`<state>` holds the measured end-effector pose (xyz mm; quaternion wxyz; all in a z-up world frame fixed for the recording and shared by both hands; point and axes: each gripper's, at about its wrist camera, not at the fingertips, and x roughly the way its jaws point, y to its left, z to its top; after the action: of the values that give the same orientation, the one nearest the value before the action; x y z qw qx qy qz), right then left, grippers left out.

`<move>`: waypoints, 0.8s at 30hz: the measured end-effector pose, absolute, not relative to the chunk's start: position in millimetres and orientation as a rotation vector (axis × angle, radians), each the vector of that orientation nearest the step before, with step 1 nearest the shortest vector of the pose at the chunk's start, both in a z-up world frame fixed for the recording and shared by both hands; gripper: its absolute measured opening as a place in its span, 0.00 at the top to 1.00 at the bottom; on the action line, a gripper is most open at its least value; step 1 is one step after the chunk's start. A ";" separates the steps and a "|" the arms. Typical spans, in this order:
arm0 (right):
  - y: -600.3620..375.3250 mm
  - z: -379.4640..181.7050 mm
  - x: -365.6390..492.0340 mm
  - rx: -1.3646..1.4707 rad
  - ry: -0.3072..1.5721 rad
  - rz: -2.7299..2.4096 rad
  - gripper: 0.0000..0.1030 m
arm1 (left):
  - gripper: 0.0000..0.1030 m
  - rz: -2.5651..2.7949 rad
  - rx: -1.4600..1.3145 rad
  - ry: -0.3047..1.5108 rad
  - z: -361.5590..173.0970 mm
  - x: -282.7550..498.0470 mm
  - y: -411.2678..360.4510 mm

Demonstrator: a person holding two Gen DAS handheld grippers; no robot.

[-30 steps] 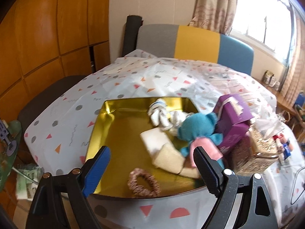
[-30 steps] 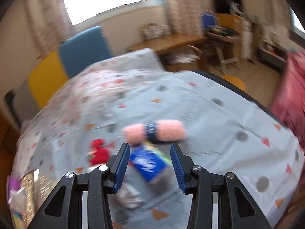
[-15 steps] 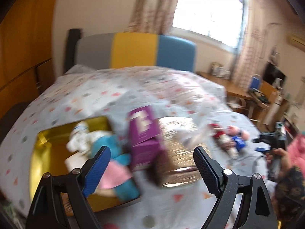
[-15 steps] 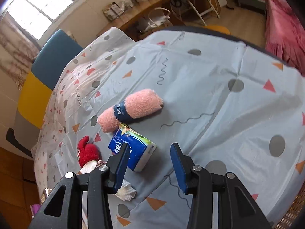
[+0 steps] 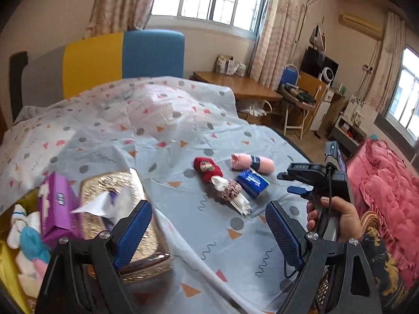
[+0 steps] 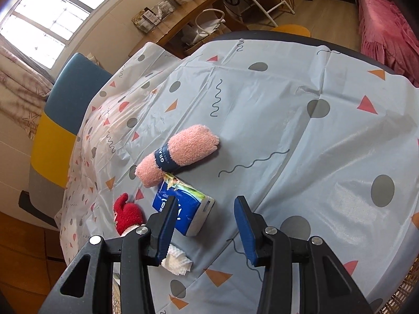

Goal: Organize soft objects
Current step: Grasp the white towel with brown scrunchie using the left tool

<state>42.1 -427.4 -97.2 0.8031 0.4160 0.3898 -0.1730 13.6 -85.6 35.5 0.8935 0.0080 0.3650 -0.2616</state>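
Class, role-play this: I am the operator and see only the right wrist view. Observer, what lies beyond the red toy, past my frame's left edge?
Observer: A glittery gold tissue box, with a purple box beside it.
Operator: Are any soft things in a container?
Observer: Yes, a teal plush toy lies in a yellow tray past the purple box.
Operator: Is the left gripper busy?
Observer: No, the left gripper is open and empty.
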 end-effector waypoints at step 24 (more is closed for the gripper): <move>-432.9 -100.4 35.5 0.987 0.815 -0.333 0.57 | 0.28 -0.482 -0.112 1.202 -97.2 126.6 -199.3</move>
<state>35.5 -432.9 -100.4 0.7891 0.4584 0.3786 -0.1545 126.6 -199.3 -97.2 0.7961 -0.0523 0.5597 -0.2242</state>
